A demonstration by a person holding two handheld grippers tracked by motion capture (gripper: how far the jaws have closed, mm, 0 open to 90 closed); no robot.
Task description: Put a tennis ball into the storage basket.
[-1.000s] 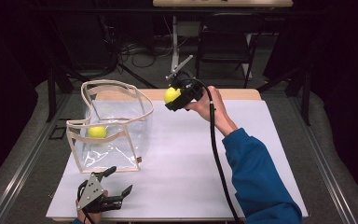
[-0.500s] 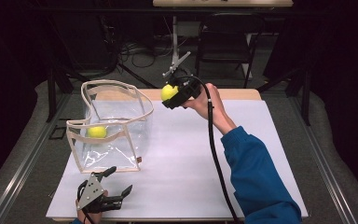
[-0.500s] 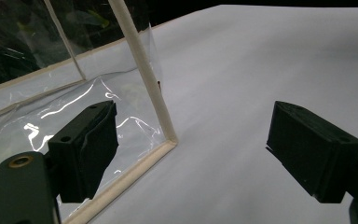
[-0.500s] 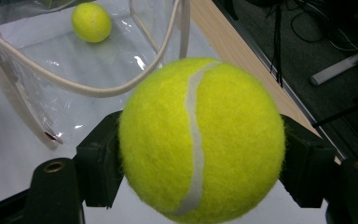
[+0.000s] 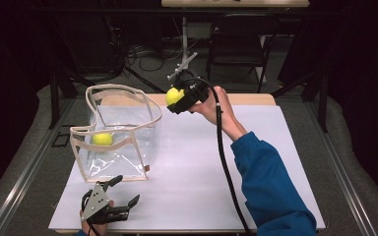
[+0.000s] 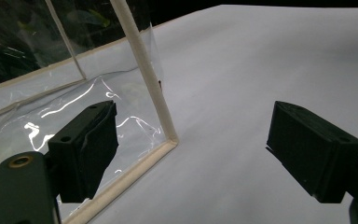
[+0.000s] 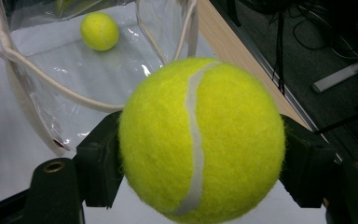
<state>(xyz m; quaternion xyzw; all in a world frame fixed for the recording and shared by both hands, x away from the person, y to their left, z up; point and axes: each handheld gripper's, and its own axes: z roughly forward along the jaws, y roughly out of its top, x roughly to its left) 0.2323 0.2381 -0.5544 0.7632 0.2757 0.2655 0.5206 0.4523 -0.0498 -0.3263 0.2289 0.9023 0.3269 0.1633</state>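
Note:
A yellow tennis ball (image 5: 174,95) (image 7: 200,140) is clamped between the jaws of my right gripper (image 5: 177,98) (image 7: 200,154), held up in the air just right of the clear plastic bag (image 5: 120,130). A second tennis ball (image 5: 102,139) (image 7: 99,31) lies on the bag's floor. The bag stands upright with its cream-trimmed mouth open (image 7: 93,100). My left gripper (image 5: 120,191) (image 6: 191,149) rests near the table's front left edge, jaws wide apart with nothing between them. Its left jaw sits close by the bag's lower corner (image 6: 170,140).
The white table top (image 5: 202,167) stretches to the right of the bag. A wooden strip (image 5: 248,99) runs along the far edge. Chairs, stands and cables (image 5: 187,44) sit on the dark floor beyond. A blue-sleeved arm (image 5: 270,187) crosses the table's right side.
My right gripper has carried the ball slightly leftward and upward, toward the bag's mouth. The left gripper and the bag have stayed still.

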